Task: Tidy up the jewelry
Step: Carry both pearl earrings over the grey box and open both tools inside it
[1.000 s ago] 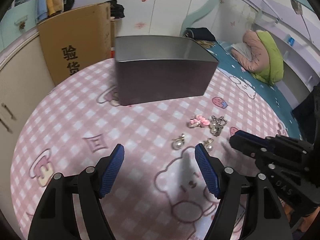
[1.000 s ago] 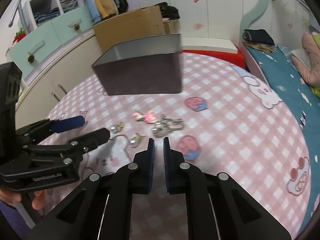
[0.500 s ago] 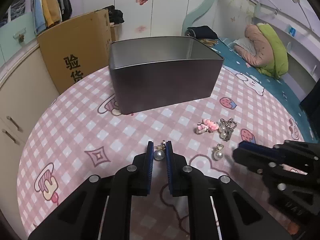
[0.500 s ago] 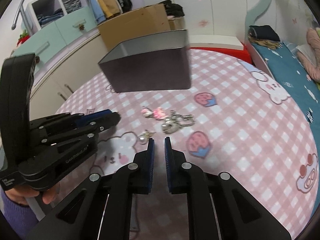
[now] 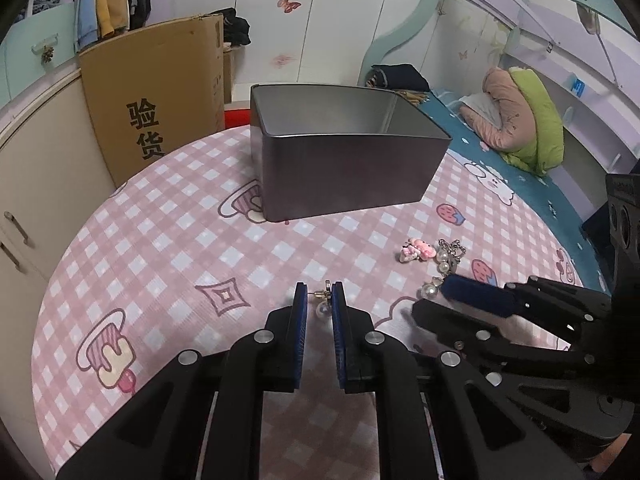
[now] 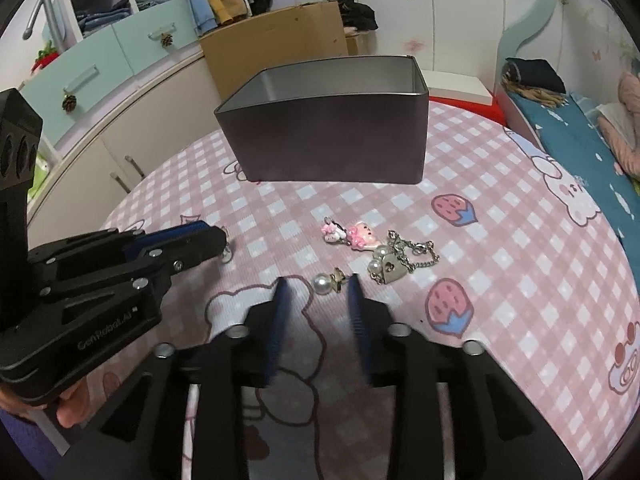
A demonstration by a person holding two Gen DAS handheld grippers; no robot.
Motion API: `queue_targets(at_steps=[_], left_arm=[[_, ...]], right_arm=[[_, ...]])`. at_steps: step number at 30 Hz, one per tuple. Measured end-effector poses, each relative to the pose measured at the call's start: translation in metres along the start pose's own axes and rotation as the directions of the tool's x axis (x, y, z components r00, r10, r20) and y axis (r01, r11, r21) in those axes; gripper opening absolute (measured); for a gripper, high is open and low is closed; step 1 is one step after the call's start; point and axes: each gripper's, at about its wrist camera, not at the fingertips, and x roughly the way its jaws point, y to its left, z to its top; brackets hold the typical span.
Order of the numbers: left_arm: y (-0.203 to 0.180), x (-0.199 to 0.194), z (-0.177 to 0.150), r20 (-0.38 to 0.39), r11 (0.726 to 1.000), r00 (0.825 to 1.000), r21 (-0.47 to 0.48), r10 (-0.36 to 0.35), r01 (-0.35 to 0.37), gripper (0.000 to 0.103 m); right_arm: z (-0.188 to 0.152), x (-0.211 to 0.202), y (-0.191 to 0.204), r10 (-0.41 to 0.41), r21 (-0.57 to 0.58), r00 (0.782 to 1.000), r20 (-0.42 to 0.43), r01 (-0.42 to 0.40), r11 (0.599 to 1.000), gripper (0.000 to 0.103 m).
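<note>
A pearl earring [image 5: 322, 309] sits low in the centre of the left wrist view, pinched between the blue pads of the left gripper [image 5: 319, 304]. The right wrist view shows only a sliver of that pearl (under the left gripper's tip, at mid left). There, 1 more pearl earring [image 6: 323, 283] lies on the pink checked tablecloth [image 6: 500, 248] between the spread jaws of the right gripper [image 6: 318, 292], untouched. Just above it lie a pink charm [image 6: 362, 236] and a chain with a heart pendant [image 6: 394, 266]. The open grey tin [image 5: 344, 160] stands beyond, upper centre.
</note>
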Motion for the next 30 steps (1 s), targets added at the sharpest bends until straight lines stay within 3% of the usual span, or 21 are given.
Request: queue_targets(at_steps=[5,8,13,15,22,30], left_arm=[[0.002,0.0,0.0,-0.003,1.0,1.0,-0.006,-0.005,0.005,0.01],[0.001,-0.001,0.001,-0.001,1.0,1.0,-0.007,-0.007,0.007,0.01],[-0.002,-0.003,0.007,0.009,1.0,1.0,-0.012,-0.019,0.019,0.01],[-0.004,-0.005,0.011,0.016,1.0,1.0,-0.006,-0.027,0.027,0.01],[-0.014,-0.022,0.028,0.062,0.997,0.996,0.021,-0.069,0.068,0.01],[-0.015,-0.046,0.078,0.143,0.993,0.983,0.031,-0.113,0.11,0.01]], right_arm=[[0.003,0.004,0.003,-0.021,-0.022,1.0,0.008,0.022,1.0,0.035],[0.004,0.004,0.003,-0.069,-0.044,0.998,0.006,0.069,0.997,0.02],[0.004,0.001,-0.003,-0.052,-0.032,0.999,0.008,0.052,0.998,0.018],[0.004,-0.005,-0.007,-0.041,-0.028,0.999,0.016,0.042,0.999,0.011],[0.022,-0.034,-0.015,-0.015,-0.018,0.997,0.082,0.016,1.0,0.011],[0.069,-0.063,-0.022,0.032,0.0,0.983,0.178,-0.032,0.999,0.011]])
